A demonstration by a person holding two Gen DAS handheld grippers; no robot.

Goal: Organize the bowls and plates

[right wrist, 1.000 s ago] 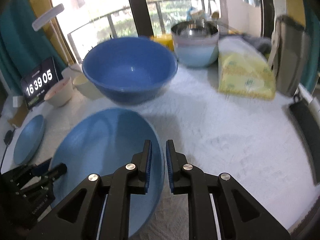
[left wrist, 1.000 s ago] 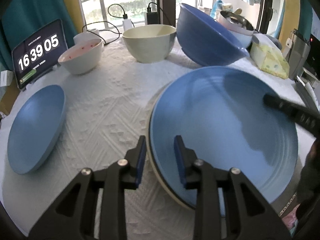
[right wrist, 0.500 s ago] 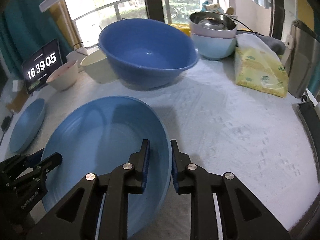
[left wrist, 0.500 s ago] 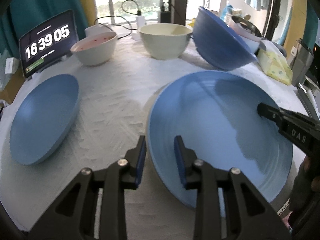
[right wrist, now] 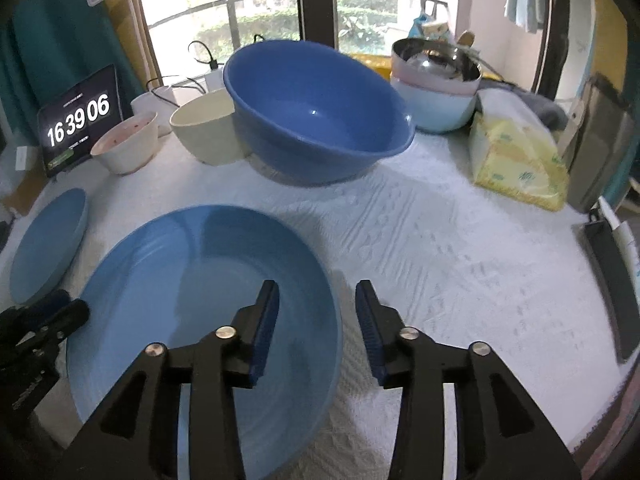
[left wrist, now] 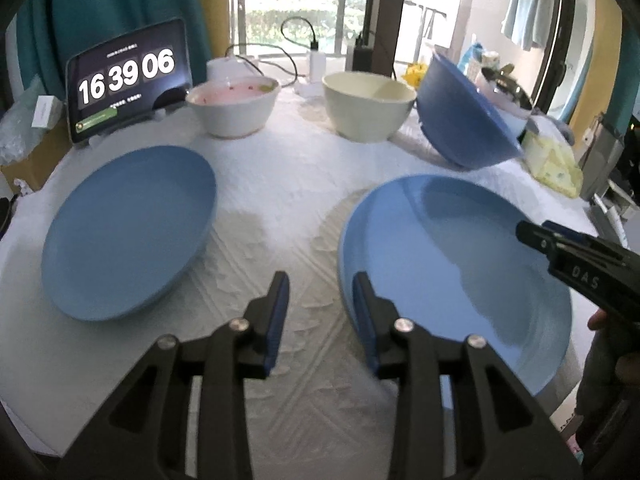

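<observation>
Large round blue ceramic plate (right wrist: 192,300) is lying released between both tongs, left tongs (left wrist: 320,312) and right tongs (right wrist: 316,328), whose jaws are opening empty, straddling its rims.

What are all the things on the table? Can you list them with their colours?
large plate: one, blue, nearest, middle
small plate: one, blue, left side
big bowl: one, blue, tilted, back middle
cream bowl: one, beside the big bowl
white bowl: one, pinkish inside, back left
stacked bowls: pale blue, pink and metal, back right
tissue pack: one, yellow, right
clock tablet: one, black, back left
tablecloth: one, white
left gripper: black, blue fingers, opening, nothing between
right gripper: same, opening, plate rim between
</observation>
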